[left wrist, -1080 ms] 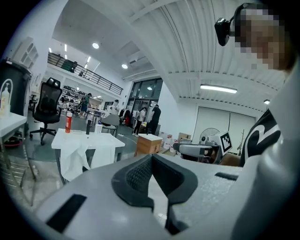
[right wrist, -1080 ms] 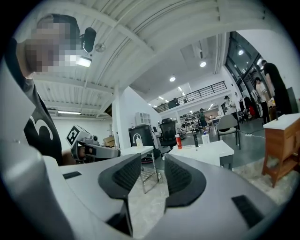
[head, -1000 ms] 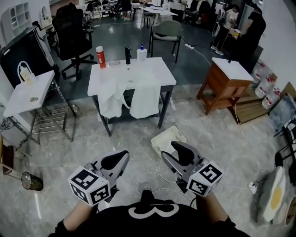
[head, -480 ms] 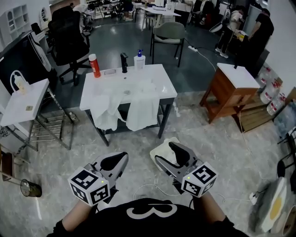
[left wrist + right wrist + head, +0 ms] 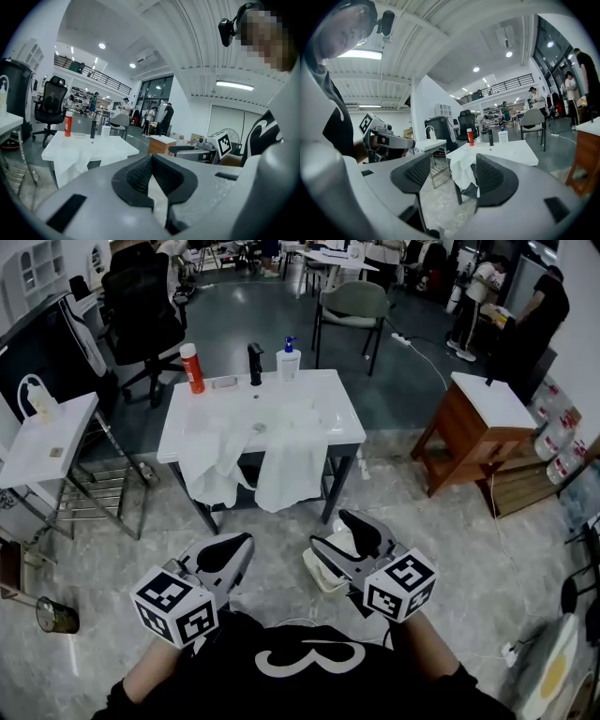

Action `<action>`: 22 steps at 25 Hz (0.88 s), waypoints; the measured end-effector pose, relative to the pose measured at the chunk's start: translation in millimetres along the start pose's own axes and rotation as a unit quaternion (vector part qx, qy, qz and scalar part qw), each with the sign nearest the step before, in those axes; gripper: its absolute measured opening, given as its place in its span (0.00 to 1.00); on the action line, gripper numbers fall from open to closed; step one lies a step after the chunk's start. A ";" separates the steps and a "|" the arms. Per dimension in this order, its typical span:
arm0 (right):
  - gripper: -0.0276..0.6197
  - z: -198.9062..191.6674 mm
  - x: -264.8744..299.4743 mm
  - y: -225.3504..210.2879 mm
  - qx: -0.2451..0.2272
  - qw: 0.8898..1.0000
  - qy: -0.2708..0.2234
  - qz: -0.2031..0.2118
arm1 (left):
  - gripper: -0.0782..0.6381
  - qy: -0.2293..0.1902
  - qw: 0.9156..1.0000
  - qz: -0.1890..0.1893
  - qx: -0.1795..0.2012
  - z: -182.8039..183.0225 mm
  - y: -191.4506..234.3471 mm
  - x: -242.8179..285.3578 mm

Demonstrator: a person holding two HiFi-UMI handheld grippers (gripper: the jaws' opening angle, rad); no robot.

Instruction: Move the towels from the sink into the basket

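Observation:
Two white towels (image 5: 211, 460) (image 5: 292, 468) hang over the front edge of the white sink table (image 5: 330, 423). They also show in the left gripper view as towels (image 5: 77, 158) and in the right gripper view as towels (image 5: 461, 171). A pale basket (image 5: 320, 575) sits on the floor, partly hidden under my right gripper (image 5: 335, 532). That gripper (image 5: 451, 171) is open and its jaws are opening, with nothing between them. My left gripper (image 5: 238, 543) (image 5: 150, 161) is shut and empty. Both grippers hang well short of the table.
On the sink table stand a red bottle (image 5: 192, 368), a black faucet (image 5: 255, 363) and a soap dispenser (image 5: 289, 360). A white side table (image 5: 47, 442) is at left, a wooden cabinet (image 5: 473, 427) at right. Chairs and people are at the back.
The view has closed in on the sink table, and the basket now lies under the right gripper. The right gripper's jaws have spread wider. The left gripper stays shut.

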State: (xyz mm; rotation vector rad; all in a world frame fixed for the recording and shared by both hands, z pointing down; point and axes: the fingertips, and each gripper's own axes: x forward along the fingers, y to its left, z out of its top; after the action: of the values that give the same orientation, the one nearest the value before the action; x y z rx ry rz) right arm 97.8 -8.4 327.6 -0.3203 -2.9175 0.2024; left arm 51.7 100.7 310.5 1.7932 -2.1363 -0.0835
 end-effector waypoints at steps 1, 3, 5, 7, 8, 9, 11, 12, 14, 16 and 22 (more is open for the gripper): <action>0.48 -1.0 4.6 -4.4 0.001 1.000 0.003 -0.001 | 0.12 0.001 1.000 0.000 0.000 0.7 4.8 3.7; 0.48 -2.6 15.9 -14.3 0.002 1.000 0.008 -0.004 | 0.12 0.001 1.000 -0.002 -0.002 2.4 16.7 13.0; 0.48 -2.5 28.7 -25.7 0.005 1.000 0.009 -0.008 | 0.12 0.003 1.000 -0.006 -0.005 4.4 30.1 24.4; 0.48 -1.1 42.7 -38.3 0.009 1.000 0.008 -0.014 | 0.12 0.008 1.000 -0.012 -0.006 6.3 45.1 37.8; 0.48 -0.2 50.4 -44.9 0.010 1.000 0.008 -0.017 | 0.12 0.010 1.000 -0.014 -0.006 8.1 53.6 45.1; 0.48 0.9 58.6 -51.6 0.011 1.000 0.009 -0.019 | 0.12 0.013 1.000 -0.017 -0.006 10.6 62.6 52.5; 0.48 3.7 76.4 -66.3 0.014 0.999 0.013 -0.025 | 0.12 0.015 1.000 -0.021 -0.007 18.4 82.8 67.1; 0.48 5.5 86.2 -74.8 0.017 0.999 0.015 -0.030 | 0.12 0.016 1.000 -0.022 -0.008 23.0 93.9 74.8; 0.48 9.8 106.6 -92.7 0.024 0.999 0.019 -0.039 | 0.12 0.021 0.999 -0.026 -0.014 31.2 116.9 91.0; 0.49 13.7 127.1 -110.5 0.032 0.998 0.024 -0.049 | 0.12 0.031 0.999 -0.033 -0.022 37.9 138.9 106.9; 0.50 16.7 191.2 -160.3 0.047 0.995 0.047 -0.077 | 0.12 0.055 0.997 -0.046 -0.027 61.4 207.8 147.1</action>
State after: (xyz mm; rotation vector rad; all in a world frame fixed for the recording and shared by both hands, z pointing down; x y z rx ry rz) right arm -120.8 -121.9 371.3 -0.0859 -2.8129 0.2915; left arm -183.3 -11.0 341.3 1.8208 -1.9579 -0.0632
